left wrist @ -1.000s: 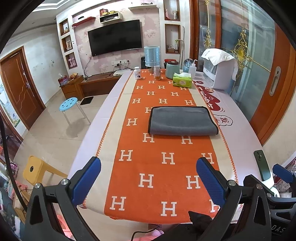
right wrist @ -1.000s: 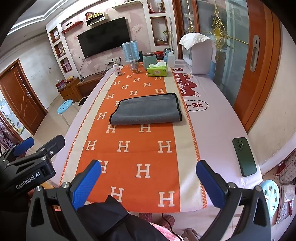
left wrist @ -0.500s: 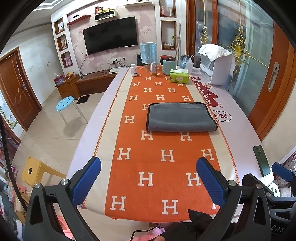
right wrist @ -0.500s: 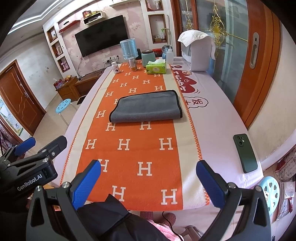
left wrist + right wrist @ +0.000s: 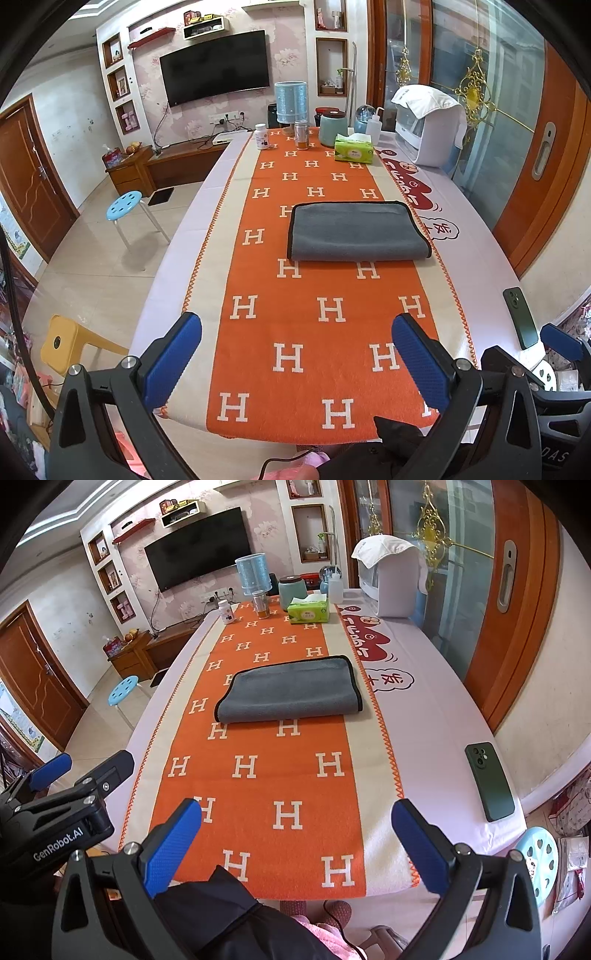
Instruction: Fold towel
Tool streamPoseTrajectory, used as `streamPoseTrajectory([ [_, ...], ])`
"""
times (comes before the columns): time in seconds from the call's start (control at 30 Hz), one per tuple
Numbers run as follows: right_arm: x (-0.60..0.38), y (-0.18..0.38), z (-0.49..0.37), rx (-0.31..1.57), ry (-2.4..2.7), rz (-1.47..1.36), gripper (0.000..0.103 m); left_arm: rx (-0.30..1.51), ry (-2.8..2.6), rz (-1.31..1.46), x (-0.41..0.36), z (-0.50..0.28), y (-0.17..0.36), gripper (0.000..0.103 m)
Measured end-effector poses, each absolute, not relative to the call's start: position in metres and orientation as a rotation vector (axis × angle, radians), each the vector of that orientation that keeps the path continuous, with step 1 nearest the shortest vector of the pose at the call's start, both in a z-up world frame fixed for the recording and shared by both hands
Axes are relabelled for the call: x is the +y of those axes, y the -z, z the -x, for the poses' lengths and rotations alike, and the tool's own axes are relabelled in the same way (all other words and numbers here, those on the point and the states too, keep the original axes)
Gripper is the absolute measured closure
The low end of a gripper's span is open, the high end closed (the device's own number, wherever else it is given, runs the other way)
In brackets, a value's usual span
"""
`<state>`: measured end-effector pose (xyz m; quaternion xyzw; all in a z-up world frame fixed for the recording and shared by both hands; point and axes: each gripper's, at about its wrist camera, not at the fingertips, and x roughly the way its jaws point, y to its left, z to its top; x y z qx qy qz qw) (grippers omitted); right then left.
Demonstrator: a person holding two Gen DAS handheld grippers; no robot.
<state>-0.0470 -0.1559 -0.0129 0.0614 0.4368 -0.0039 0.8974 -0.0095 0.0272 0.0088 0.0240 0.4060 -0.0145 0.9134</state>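
A grey towel (image 5: 356,232) with a black edge lies folded flat on the orange H-patterned runner (image 5: 314,332), mid-table; it also shows in the right wrist view (image 5: 291,690). My left gripper (image 5: 295,354) is open and empty, held back over the table's near edge, well short of the towel. My right gripper (image 5: 295,838) is open and empty too, at the near edge. The left gripper shows at the left of the right wrist view (image 5: 66,786).
A dark green phone (image 5: 489,781) lies near the table's right edge. At the far end stand a green tissue box (image 5: 354,149), bottles, a teal jar (image 5: 332,129) and a white appliance (image 5: 428,133). A blue stool (image 5: 123,201) stands on the floor at left.
Both grippers have drawn back and risen a little from the towel, which looks slightly farther and has not moved. Both stay open.
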Motion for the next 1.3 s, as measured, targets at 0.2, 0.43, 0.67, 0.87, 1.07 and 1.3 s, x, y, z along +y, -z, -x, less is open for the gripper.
streamPoseTrajectory([
  [0.2, -0.155, 0.013, 0.047, 0.905, 0.009, -0.127, 0.0, 0.837, 0.029, -0.051, 0.026, 0.009, -0.008, 0.001],
  [0.43, -0.155, 0.013, 0.046, 0.907, 0.008, -0.127, 0.0, 0.837, 0.028, -0.05, 0.026, 0.009, -0.008, 0.001],
  [0.67, -0.154, 0.016, 0.045, 0.914, 0.012, -0.127, 0.0, 0.844, 0.036, -0.049, 0.024, 0.004, -0.005, 0.001],
  [0.87, -0.153, 0.02, 0.045, 0.925, 0.013, -0.127, 0.0, 0.851, 0.04, -0.048, 0.025, 0.004, -0.001, 0.001],
  [1.07, -0.153, 0.019, 0.046, 0.931, 0.012, -0.127, 0.0, 0.861, 0.04, -0.044, 0.026, 0.008, 0.003, 0.001],
  [1.3, -0.151, 0.021, 0.048, 0.938, 0.009, -0.126, 0.0, 0.875, 0.039, -0.041, 0.029, 0.011, 0.005, 0.001],
])
